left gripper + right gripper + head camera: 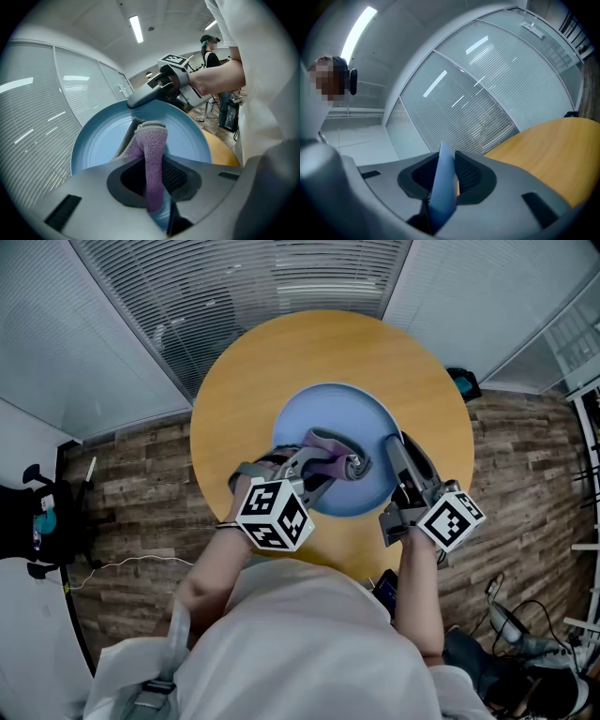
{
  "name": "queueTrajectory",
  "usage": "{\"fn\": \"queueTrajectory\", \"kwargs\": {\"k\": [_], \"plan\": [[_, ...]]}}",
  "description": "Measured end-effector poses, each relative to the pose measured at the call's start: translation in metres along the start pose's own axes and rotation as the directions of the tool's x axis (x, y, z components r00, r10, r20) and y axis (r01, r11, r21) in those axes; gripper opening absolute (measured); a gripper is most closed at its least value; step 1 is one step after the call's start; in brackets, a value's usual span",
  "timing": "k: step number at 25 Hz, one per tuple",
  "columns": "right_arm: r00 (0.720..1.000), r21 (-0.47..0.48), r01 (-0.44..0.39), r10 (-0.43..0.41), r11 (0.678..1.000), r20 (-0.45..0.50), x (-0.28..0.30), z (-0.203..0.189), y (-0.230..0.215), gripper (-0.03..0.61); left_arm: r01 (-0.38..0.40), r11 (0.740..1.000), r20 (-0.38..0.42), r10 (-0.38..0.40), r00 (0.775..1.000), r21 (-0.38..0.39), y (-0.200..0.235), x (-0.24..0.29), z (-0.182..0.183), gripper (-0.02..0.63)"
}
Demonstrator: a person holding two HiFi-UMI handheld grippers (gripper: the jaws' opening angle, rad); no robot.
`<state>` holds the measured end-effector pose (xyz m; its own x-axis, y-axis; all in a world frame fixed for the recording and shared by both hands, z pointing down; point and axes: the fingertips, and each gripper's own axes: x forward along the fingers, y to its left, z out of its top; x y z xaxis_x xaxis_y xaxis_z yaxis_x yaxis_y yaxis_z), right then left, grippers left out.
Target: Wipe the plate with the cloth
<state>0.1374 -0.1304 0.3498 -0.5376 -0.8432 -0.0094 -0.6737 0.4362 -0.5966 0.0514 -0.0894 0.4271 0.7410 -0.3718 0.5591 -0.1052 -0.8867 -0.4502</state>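
Note:
A light blue plate [333,418] is held tilted above the round wooden table [253,381]. My right gripper [398,451] is shut on the plate's right rim; in the right gripper view the plate [443,183] shows edge-on between the jaws. My left gripper [342,465] is shut on a folded purple cloth [323,451] and presses it against the plate's face. In the left gripper view the cloth [152,154] stands against the plate [103,140], with the right gripper [140,97] clamped on the plate's top edge.
The table's edge [202,484] runs close to my body, over a wood-plank floor [131,484]. Glass walls with blinds [234,287] stand behind the table. A black chair [37,521] is at the left, cables and gear [525,634] at the lower right. A person [211,51] stands far off.

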Motion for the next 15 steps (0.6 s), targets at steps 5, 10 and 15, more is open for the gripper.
{"fn": "queueTrajectory", "kwargs": {"k": [5, 10, 15], "plan": [[1.000, -0.006, 0.012, -0.012, 1.000, 0.008, -0.001, 0.003, 0.000, 0.098, -0.029, 0.999, -0.028, 0.028, 0.999, -0.027, 0.010, -0.003, -0.016, 0.071], [1.000, -0.006, 0.013, -0.013, 1.000, 0.011, -0.003, 0.002, -0.001, 0.100, -0.074, 0.996, -0.072, 0.071, 0.995, -0.041, 0.018, -0.006, -0.033, 0.071], [1.000, 0.006, -0.001, 0.001, 1.000, 0.029, -0.005, 0.004, 0.000, 0.100, -0.105, 0.991, -0.093, 0.097, 0.991, -0.085, 0.024, -0.009, -0.044, 0.071]]}}
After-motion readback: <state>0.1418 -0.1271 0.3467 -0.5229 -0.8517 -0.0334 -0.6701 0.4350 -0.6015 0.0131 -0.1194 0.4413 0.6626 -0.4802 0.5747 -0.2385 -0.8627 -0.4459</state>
